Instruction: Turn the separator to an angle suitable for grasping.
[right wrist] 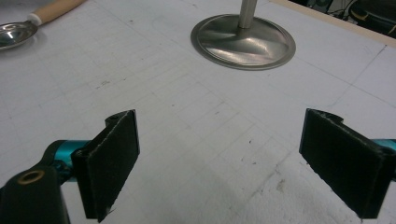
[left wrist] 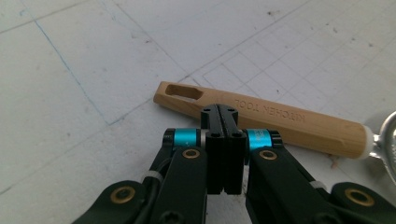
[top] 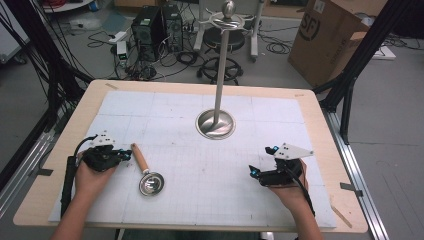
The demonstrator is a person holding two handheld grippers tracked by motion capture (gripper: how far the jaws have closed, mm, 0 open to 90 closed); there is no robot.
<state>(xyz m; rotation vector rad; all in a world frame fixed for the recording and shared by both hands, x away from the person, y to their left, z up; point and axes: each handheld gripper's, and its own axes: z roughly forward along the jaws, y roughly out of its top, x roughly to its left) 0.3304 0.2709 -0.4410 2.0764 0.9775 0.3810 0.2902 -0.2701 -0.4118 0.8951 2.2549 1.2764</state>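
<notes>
A ladle with a wooden handle [top: 139,157] and a round steel bowl [top: 151,183] lies on the white mat at the left. My left gripper [top: 127,155] is shut and empty, its tips just short of the handle's slotted end [left wrist: 183,92]. The handle [left wrist: 261,119] bears the words KITCHEN TOOL. A steel stand with a round base [top: 215,123] and a tall pole [top: 220,65] rises at the middle of the mat. My right gripper [top: 259,160] rests at the right, open wide, pointing toward the stand's base [right wrist: 243,41]. The ladle's bowl [right wrist: 16,34] lies far off at its upper left.
The white gridded mat [top: 200,150] covers a wooden table [top: 320,110]. On the floor beyond stand a cardboard box [top: 330,37], computer towers [top: 155,30], a stool and cables. Black frame posts flank the table.
</notes>
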